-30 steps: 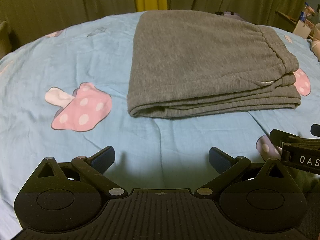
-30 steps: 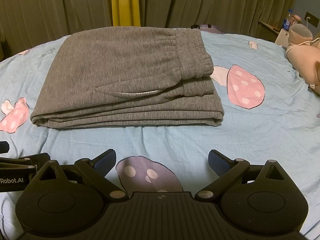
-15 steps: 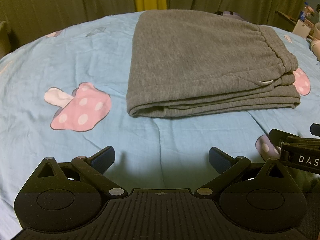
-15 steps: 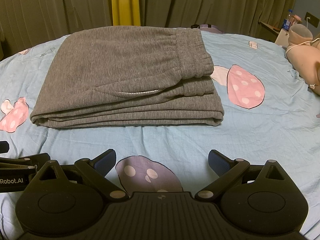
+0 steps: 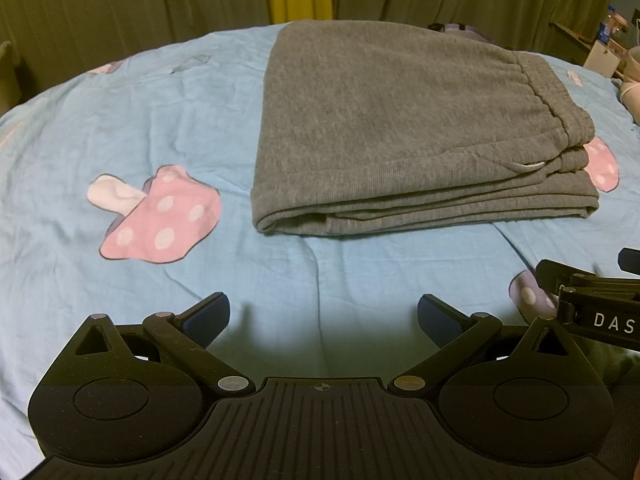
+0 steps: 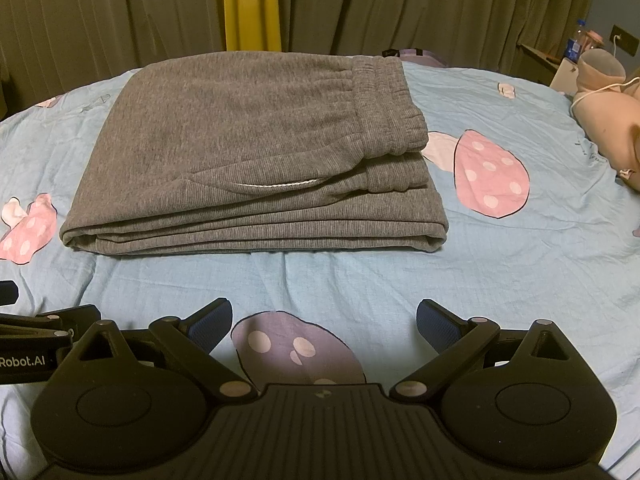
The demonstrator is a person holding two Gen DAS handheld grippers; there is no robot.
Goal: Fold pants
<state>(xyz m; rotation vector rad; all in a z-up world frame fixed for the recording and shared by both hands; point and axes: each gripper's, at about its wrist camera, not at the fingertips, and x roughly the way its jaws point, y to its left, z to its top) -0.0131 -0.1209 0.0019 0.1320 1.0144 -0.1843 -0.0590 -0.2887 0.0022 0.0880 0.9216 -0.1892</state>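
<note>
Light blue bedsheet point(image 6: 520, 264) with mushroom prints filling both views, green curtains point(image 6: 440, 4) across the top. Grey pants point(image 6: 256, 160) folded into a flat stack at centre frame, waistband toward the right, white drawstring point(image 6: 276, 186) peeking out. Left gripper point(image 5: 323, 316) at bottom, spread wide, holding nothing. Right gripper point(image 6: 324, 318) likewise wide and unloaded, short of the pants.

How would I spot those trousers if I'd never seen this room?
Look at the bed with the light blue sheet printed with pink spotted mushrooms. In its middle lies a flat grey stack, the pants, folded into a rectangle. Unlike the prints around it, it is plain ribbed grey, with a gathered elastic waistband at its right end.
</note>
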